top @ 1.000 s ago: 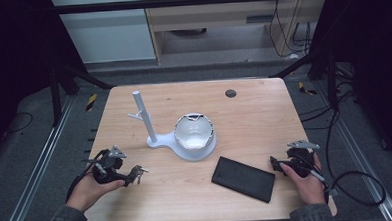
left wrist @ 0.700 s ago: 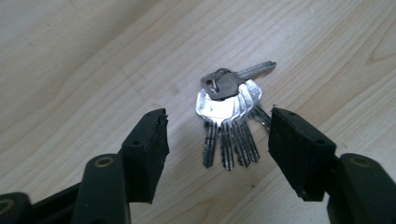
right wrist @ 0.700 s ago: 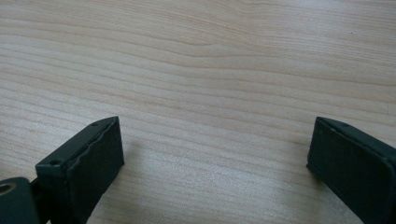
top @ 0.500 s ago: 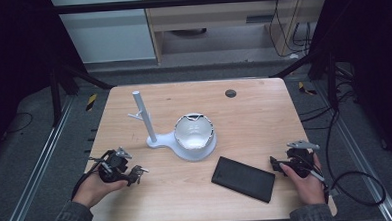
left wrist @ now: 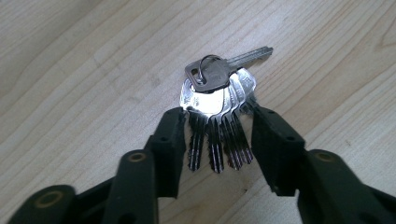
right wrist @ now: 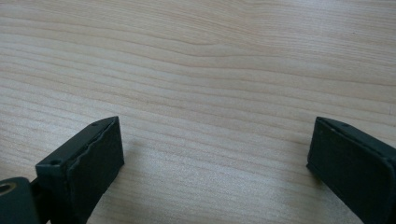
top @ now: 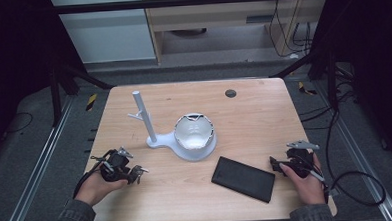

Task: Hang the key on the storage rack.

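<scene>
A bunch of silver keys (left wrist: 215, 93) on a ring lies fanned out just over the wooden table (top: 264, 117). My left gripper (left wrist: 217, 135) is shut on the bunch, its black jaws pressing the blades from both sides. In the high view this gripper (top: 135, 170) sits near the table's front left, with the keys (top: 141, 169) poking out toward the right. My right gripper (top: 276, 163) rests at the front right. In the right gripper view it (right wrist: 215, 144) stands wide open over bare wood, nothing between its jaws.
A white stand with an upright post (top: 143, 118) and a white bowl-shaped object (top: 194, 131) on its base occupy the table's middle. A flat black rectangular case (top: 243, 178) lies just left of the right gripper. A small dark round spot (top: 230, 93) marks the far side.
My left hand and gripper have edged slightly to the right with the keys. The right gripper has stayed put.
</scene>
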Demonstrator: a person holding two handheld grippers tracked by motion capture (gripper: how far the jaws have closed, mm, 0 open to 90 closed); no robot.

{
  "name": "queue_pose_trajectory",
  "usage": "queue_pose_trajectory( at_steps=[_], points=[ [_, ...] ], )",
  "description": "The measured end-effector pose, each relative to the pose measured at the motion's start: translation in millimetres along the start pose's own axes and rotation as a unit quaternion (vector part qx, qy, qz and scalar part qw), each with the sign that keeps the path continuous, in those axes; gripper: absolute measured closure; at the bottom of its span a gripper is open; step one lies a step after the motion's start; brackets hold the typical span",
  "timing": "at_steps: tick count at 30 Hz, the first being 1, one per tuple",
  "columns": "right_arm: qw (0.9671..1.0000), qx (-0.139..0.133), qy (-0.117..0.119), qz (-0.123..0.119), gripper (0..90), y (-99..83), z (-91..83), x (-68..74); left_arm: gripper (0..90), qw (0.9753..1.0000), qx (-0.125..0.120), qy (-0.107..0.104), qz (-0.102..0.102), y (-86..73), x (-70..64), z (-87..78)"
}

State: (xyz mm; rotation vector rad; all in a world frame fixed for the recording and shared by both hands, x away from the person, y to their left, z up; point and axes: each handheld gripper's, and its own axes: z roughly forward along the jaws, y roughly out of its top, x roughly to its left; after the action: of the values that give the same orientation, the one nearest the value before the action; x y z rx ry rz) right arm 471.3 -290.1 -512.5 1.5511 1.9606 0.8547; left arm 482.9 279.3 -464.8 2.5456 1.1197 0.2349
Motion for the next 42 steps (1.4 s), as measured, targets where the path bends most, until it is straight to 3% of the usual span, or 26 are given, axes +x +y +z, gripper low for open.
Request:
queue_pose_trajectory(
  at_steps=[7, 22, 28, 30, 33, 39, 42],
  points=[
    [1.0, 0.001, 0.0, 0.0, 3.5, -0.1, 0.0, 0.5, 61.9, 1.0, 0.0, -0.006, -0.003, 1.2, 1.6, 0.4],
    [1.0, 0.002, 0.001, 0.0, 3.5, -0.3, -0.2, 1.4, 57.5, 0.9999, 0.003, -0.011, -0.005, 1.9, 4.8, 3.5],
    [1.0, 0.001, 0.002, -0.001, 3.5, -0.3, -0.2, 1.6, 63.4, 0.9993, 0.007, -0.03, -0.022, 2.8, 6.4, 4.0],
    [1.0, 0.002, 0.002, -0.001, 3.5, -0.3, -0.3, 1.7, 69.8, 0.9992, 0.004, -0.03, -0.025, 3.3, 5.6, 3.8],
    [1.0, 0.002, 0.002, -0.001, 3.5, -0.3, -0.3, 1.7, 79.6, 0.9995, 0.001, -0.027, -0.018, 3.8, 3.3, 3.8],
    [1.0, 0.001, 0.002, -0.001, 3.5, -0.4, -0.2, 2.0, 80.6, 0.9999, -0.001, -0.004, -0.01, 4.1, 0.0, 3.4],
    [1.0, 0.001, 0.003, -0.002, 3.5, -0.4, -0.2, 2.0, 83.4, 0.9999, -0.006, -0.003, -0.012, 3.5, 0.2, 2.2]
  ],
)
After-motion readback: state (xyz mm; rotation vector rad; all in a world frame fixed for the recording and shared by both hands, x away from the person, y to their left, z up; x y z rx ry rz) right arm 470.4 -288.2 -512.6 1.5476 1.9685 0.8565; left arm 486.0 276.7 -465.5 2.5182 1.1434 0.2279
